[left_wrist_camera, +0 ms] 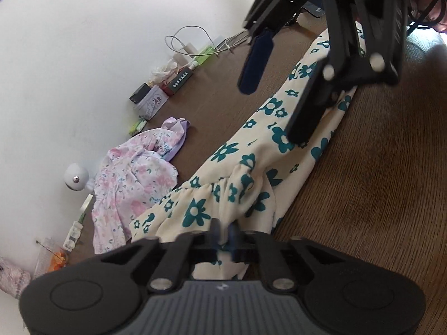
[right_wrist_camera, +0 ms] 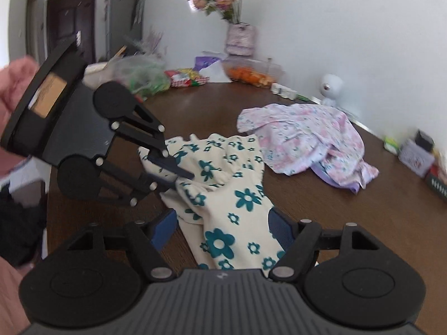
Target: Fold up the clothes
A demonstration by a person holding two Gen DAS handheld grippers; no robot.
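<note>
While the left gripper (left_wrist_camera: 223, 240) pinches the gathered edge of the cream garment with teal flowers (left_wrist_camera: 251, 167) low in the left-wrist frame, its jaws drawn tight together on the cloth, the right gripper (right_wrist_camera: 222, 227) hangs over the other end with its jaws wide and nothing between the pads. The step in hand looks like securing two holds on this garment before a fold; only one hold is made. Next, I judge, the right gripper must come down and close on the near edge, which lies directly under its spread jaws at the lower centre of the right-wrist frame. That garment stretches long across the brown table (right_wrist_camera: 349, 223), and a pink floral garment (right_wrist_camera: 307, 139) lies crumpled just beside it, toward the upper right.
</note>
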